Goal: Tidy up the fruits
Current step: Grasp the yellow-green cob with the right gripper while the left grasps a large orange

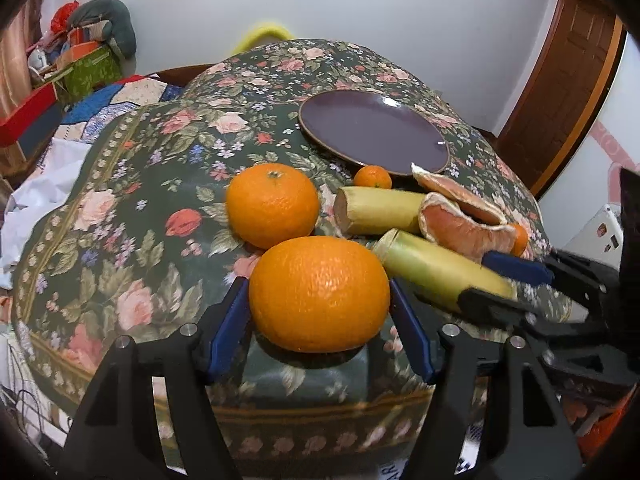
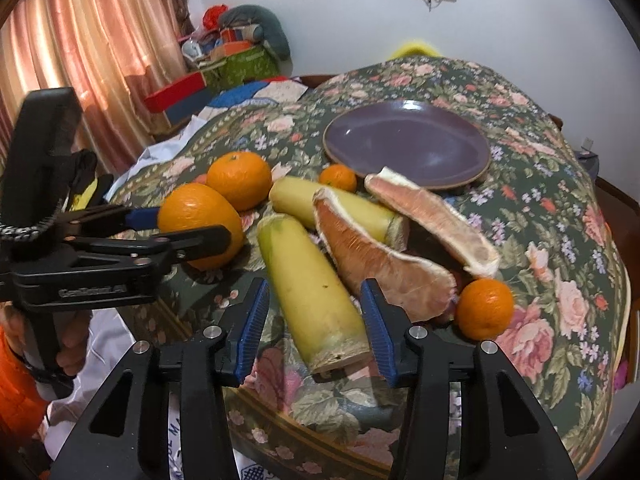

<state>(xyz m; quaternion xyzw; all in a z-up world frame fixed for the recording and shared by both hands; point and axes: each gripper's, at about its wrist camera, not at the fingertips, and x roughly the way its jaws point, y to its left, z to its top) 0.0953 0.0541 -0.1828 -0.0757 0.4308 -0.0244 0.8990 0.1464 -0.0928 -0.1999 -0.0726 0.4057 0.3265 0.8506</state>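
The floral-clothed surface (image 1: 132, 184) carries all the fruit, with a purple plate (image 1: 372, 132) lying bare toward its far side. In front of the plate two pale pink pomelo wedges (image 2: 376, 248) lean against each other, the nearer one resting across the farther of two yellow-green cut stalks (image 2: 312, 300). The near stalk lies with its cut end toward the edge of the surface, between the blue pads of the right tongs (image 2: 316, 328); the right pad looks to touch the stalk's side, while a thin gap shows at the left pad, so the tongs stand narrow around it without a sure grip. The left tongs (image 1: 320, 320) stand at middling width on either side of the large orange (image 1: 320, 292) at the near edge of the surface; whether the pads press on its skin cannot be told. A second orange (image 1: 272, 204) sits just behind the first. One small mandarin (image 1: 373, 177) lies just before the plate's rim, and another (image 2: 485, 308) sits beside the tip of the near pomelo wedge
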